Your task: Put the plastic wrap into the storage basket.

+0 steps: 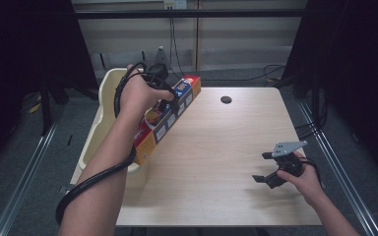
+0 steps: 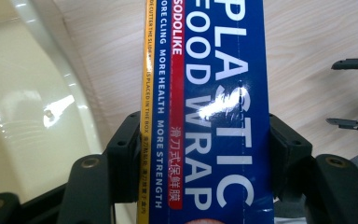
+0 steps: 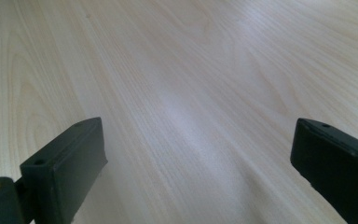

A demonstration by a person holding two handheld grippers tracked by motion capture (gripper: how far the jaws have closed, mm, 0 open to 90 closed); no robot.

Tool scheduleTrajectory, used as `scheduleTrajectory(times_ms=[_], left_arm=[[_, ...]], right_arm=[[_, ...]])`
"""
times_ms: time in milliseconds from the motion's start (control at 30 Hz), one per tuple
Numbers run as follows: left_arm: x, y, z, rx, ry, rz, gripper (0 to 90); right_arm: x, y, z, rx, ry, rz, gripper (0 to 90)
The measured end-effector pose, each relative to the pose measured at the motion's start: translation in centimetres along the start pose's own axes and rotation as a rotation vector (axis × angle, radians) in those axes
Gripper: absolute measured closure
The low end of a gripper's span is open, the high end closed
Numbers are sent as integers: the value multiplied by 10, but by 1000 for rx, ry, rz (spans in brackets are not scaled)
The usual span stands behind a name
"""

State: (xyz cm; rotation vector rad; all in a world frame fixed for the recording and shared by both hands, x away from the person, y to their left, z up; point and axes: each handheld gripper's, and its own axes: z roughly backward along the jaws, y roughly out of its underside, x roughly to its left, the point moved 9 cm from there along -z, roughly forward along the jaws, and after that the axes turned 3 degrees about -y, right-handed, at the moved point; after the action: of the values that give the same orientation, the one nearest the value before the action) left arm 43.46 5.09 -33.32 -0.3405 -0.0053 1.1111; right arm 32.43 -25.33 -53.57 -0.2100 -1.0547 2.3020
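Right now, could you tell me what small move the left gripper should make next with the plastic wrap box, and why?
Probably carry it a little further over the table before lowering. The left gripper is shut on the plastic wrap box, which hangs partly over the cream basket. The right gripper waits open.

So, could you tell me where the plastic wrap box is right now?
At the high view's left, the plastic wrap box is clamped in the left gripper, over the table's edge beside the cream tub.

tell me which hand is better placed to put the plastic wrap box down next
Left, most likely. The left gripper is already shut on the plastic wrap box, holding it beside the cream bin. The right gripper hangs open over bare table, well away from the box.
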Motion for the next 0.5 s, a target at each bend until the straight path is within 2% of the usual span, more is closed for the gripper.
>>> scheduleTrajectory(times_ms=[300,433,500], left_arm=[[12,2,13,-19,-13,48,405],[16,3,18,-16,-22,56,405],[17,3,18,-18,-25,61,405]], right_arm=[[0,0,-1,-2,2,1,31],[-1,-1,0,-7,17,6,31],[-1,-1,0,-8,8,-1,31]])
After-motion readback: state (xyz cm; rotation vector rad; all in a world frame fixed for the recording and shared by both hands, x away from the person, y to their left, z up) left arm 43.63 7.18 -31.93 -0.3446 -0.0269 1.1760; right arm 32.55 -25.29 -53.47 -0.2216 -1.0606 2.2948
